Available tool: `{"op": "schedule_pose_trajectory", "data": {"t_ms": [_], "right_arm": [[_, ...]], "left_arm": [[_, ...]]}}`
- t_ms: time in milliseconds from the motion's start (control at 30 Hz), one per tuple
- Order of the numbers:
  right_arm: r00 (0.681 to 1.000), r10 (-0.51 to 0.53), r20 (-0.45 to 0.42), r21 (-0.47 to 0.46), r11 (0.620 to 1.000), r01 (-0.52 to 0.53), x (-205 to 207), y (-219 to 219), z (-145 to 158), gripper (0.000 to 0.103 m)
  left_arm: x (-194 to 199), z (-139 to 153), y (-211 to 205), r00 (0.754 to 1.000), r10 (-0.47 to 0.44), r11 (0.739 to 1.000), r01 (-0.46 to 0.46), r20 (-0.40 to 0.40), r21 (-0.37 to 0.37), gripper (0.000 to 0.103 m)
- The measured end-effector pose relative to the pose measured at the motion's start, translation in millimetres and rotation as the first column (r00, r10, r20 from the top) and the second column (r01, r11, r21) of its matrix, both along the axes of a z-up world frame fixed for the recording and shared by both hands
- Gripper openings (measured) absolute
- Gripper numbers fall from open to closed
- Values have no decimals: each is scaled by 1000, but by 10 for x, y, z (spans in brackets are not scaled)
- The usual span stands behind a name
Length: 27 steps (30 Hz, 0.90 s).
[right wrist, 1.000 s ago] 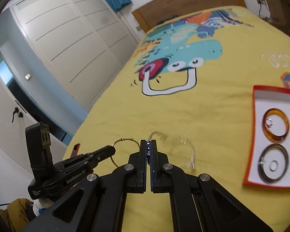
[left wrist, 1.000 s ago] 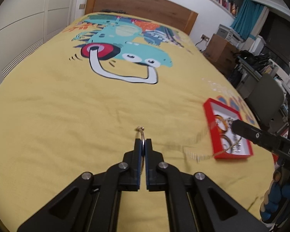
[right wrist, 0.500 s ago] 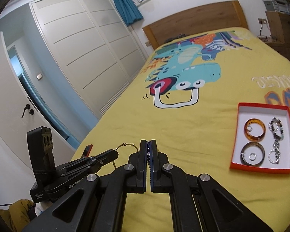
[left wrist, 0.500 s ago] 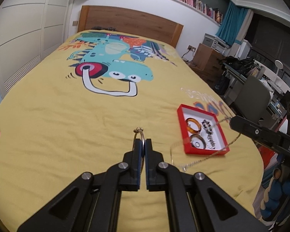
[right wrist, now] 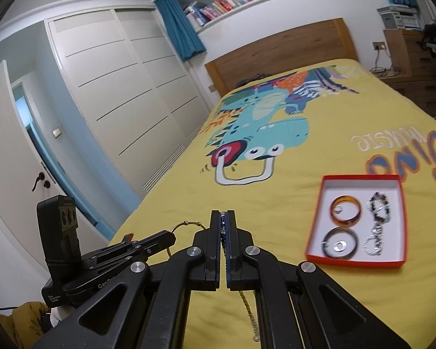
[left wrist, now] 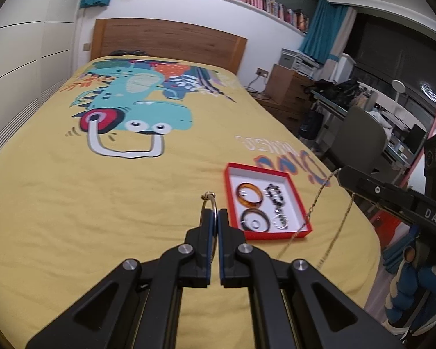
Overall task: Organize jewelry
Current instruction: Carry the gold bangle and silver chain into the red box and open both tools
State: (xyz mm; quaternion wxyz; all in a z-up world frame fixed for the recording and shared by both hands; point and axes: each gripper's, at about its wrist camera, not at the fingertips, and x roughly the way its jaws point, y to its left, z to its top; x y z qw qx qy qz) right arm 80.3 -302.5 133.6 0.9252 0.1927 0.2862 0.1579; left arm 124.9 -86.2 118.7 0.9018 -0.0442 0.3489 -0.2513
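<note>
Left gripper [left wrist: 214,218]: my jaws are pressed together on the gold hoop [left wrist: 209,200], a thin wire ring with a small bead at its top. I hold it above the yellow bedspread [left wrist: 101,203], left of the box.

Grip on the hoop: only a short arc of wire sits between my pads. I judge it could pivot or slip out if I tilt or jolt the hand.

Right gripper [right wrist: 223,218]: my jaws are pressed together on the gold chain [left wrist: 316,200]. It hangs from my tips in a loose loop, with its lower strands trailing toward my side of the bed.

Chain risk: the loop swings freely just by the box's near right corner. Carried low over the rim, it could catch that wall, drag the box, or land half outside it.

Red box [left wrist: 298,192]: an open tray with a white floor, lying on the bedspread to the right of the hoop. Neither of my pieces is in it yet.

Contents: an amber bangle [left wrist: 249,195], a dark bangle [left wrist: 254,218] with a small ring inside it, and a beaded bracelet [left wrist: 277,203] along the right side.

Tangle risk: little free floor remains. Dropped in a heap, the chain would likely knot around the beaded bracelet, and the hoop could hook into its links.

Fall risk: the box sits near the bed's right edge, so a nudge might push it off.
</note>
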Motion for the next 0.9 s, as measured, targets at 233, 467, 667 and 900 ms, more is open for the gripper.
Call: {"op": "schedule_pose_trajectory", "data": {"t_ms": [233, 467, 667, 900], "right_arm": [[998, -61, 4, -9, 998, 61, 52, -519, 31, 3], [994, -110, -11, 1, 994, 110, 299, -1025, -103, 3], [987, -150, -64, 14, 988, 151, 608, -1433, -455, 3], [977, -177, -115, 20, 983, 180, 892, -1741, -845, 3]], "left_arm": [[114, -44, -536, 997, -67, 998, 68, -22, 11, 3], [337, -200, -1075, 991, -120, 992, 123, -62, 42, 3], [619, -442, -1520, 983, -146, 986, 154, -111, 67, 3], [925, -853, -1956, 968, -171, 977, 190, -182, 92, 3]]}}
